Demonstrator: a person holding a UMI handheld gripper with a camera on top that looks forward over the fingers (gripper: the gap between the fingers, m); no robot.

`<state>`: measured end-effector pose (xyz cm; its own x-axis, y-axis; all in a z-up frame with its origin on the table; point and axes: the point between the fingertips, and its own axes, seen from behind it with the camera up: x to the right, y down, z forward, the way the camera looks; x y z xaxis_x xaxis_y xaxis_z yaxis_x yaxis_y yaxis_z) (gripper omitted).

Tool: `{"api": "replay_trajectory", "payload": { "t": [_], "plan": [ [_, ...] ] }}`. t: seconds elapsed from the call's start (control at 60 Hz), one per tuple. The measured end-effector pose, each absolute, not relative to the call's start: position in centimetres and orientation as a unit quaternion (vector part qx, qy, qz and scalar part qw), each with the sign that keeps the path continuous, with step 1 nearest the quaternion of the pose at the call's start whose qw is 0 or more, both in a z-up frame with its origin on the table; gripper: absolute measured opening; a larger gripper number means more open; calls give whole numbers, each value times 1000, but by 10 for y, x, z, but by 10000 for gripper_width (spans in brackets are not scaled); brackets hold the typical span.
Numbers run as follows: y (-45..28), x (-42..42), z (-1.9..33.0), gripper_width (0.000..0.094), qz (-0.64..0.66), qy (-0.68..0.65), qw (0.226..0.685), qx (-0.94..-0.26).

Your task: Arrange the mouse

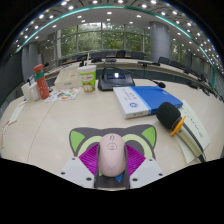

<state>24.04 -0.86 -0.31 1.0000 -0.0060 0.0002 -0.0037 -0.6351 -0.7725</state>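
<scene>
Tool: the tool [112,160] sits low over the near edge of the worktop, its two fingers clamped on the mouse, one against each flank.
Pads: the magenta pads [90,157] press on the sides of the mouse, with green finger tips flaring outward ahead of them.
Mouse: the mouse [112,151] is pale pink-white, smooth and rounded, with a small scroll wheel near its front; it lies lengthwise between the fingers, nose pointing away. Whether it rests on the worktop or is lifted cannot be told.
Worktop: the worktop [60,125] is a long, light beige surface stretching ahead of the tool.
Book: a blue and white book [137,99] lies flat beyond the fingers, slightly right.
Brush: a black and yellow handled object [168,118], perhaps a brush, lies right of the tool, near the book.
Laptop: an open laptop [116,78] stands farther back.
Boxes: small cartons and a bottle [40,82] cluster at the far left.
Room: a large office with rows of desks, tall windows and strips of ceiling lights [110,12].
</scene>
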Motion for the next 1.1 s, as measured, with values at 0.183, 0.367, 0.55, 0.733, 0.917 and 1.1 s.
{"api": "replay_trajectory", "payload": {
  "t": [0.183, 0.367, 0.55, 0.733, 0.917, 1.1],
  "plan": [
    [-17, 238, 0, 650, 20, 8, 419, -908],
    [-54, 233, 54, 851, 1, 0, 440, -898],
    [-140, 213, 125, 851, -21, 3, 460, -888],
    [-248, 184, 172, 851, -37, 2, 461, -886],
    [-317, 167, 202, 852, -51, -10, 473, -879],
    [-347, 166, 217, 855, -59, -12, 484, -873]
  ]
}}
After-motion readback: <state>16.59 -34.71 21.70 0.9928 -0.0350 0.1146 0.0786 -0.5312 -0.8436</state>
